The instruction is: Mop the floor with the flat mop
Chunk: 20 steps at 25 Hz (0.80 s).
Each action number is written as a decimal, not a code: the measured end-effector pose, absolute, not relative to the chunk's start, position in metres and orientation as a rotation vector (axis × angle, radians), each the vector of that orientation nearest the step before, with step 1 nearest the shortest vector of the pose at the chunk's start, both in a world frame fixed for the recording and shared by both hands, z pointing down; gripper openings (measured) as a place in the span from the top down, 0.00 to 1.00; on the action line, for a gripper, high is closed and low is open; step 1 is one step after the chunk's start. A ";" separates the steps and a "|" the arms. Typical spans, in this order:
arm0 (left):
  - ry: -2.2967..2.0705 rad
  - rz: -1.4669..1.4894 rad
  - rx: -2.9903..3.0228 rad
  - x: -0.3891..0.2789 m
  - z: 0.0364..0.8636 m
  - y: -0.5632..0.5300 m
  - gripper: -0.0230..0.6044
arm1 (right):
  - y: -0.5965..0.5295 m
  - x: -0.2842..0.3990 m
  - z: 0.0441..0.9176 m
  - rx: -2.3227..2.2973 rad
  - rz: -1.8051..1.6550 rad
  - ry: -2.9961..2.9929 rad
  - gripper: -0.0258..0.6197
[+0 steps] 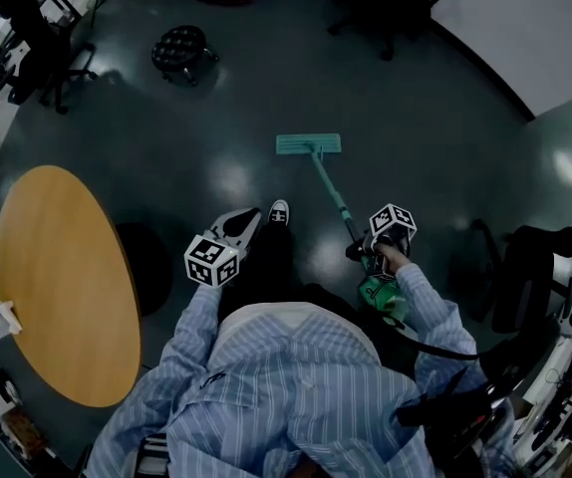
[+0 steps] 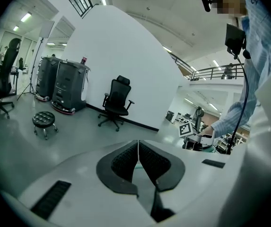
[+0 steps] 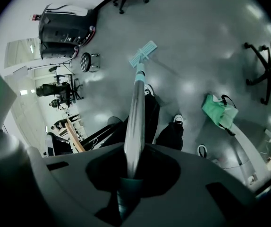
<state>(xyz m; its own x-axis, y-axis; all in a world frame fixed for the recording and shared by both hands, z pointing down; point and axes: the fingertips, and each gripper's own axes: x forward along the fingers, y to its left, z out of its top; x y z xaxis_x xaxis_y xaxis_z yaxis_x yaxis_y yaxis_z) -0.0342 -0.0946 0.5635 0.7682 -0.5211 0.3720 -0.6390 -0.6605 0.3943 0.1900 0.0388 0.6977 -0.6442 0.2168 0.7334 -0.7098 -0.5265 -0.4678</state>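
Right gripper (image 1: 363,251) is clamped on the mop handle (image 1: 331,191) near its upper end; the handle runs straight out between the jaws. Mop head (image 1: 308,144) lies flat on the dark floor (image 1: 216,118), ahead of the person's shoe (image 1: 279,211). Left gripper (image 1: 238,227) carries nothing, jaws pressed together, apart from the handle. Round wooden table (image 1: 62,287) stands to the left.

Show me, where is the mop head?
In the head view, the teal mop head lies on the dark floor just ahead of the person's shoe, right of the black stool.
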 end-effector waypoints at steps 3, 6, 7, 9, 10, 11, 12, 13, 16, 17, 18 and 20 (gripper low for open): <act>-0.847 0.313 2.446 -0.034 0.565 -0.136 0.95 | -0.020 0.188 0.697 0.837 2.181 -1.053 0.87; -0.825 0.327 2.430 -0.034 0.573 -0.174 0.95 | -0.081 0.183 0.703 0.843 2.176 -1.054 0.87; -0.822 0.327 2.422 -0.034 0.576 -0.186 0.95 | -0.102 0.182 0.706 0.846 2.170 -1.058 0.87; -0.817 0.326 2.409 -0.035 0.581 -0.208 0.95 | -0.145 0.178 0.712 0.851 2.154 -1.067 0.87; -0.813 0.328 2.405 -0.036 0.583 -0.217 0.95 | -0.165 0.175 0.714 0.855 2.147 -1.071 0.87; -0.808 0.330 2.401 -0.038 0.585 -0.227 0.95 | -0.186 0.173 0.717 0.860 2.140 -1.076 0.87; -0.804 0.330 2.395 -0.039 0.588 -0.236 0.95 | -0.208 0.171 0.720 0.865 2.134 -1.081 0.87; -0.801 0.329 2.388 -0.040 0.590 -0.245 0.95 | -0.229 0.169 0.722 0.870 2.129 -1.086 0.87; -0.796 0.328 2.361 -0.046 0.596 -0.268 0.95 | -0.294 0.162 0.729 0.883 2.129 -1.099 0.87; -0.796 0.328 2.352 -0.048 0.598 -0.274 0.95 | -0.314 0.160 0.730 0.889 2.133 -1.103 0.87; -0.797 0.326 2.344 -0.050 0.600 -0.280 0.95 | -0.333 0.157 0.732 0.896 2.136 -1.108 0.87; -0.807 0.324 2.330 -0.053 0.606 -0.292 0.95 | -0.371 0.153 0.736 0.911 2.135 -1.120 0.87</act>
<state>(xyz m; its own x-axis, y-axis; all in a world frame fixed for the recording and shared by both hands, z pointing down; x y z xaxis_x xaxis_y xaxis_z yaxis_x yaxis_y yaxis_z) -0.0535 -0.2919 0.6055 0.7806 -0.4662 0.4162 -0.6246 -0.6046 0.4943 0.1529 -0.3710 0.7358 -0.6143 0.1597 0.7727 -0.7267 -0.4962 -0.4751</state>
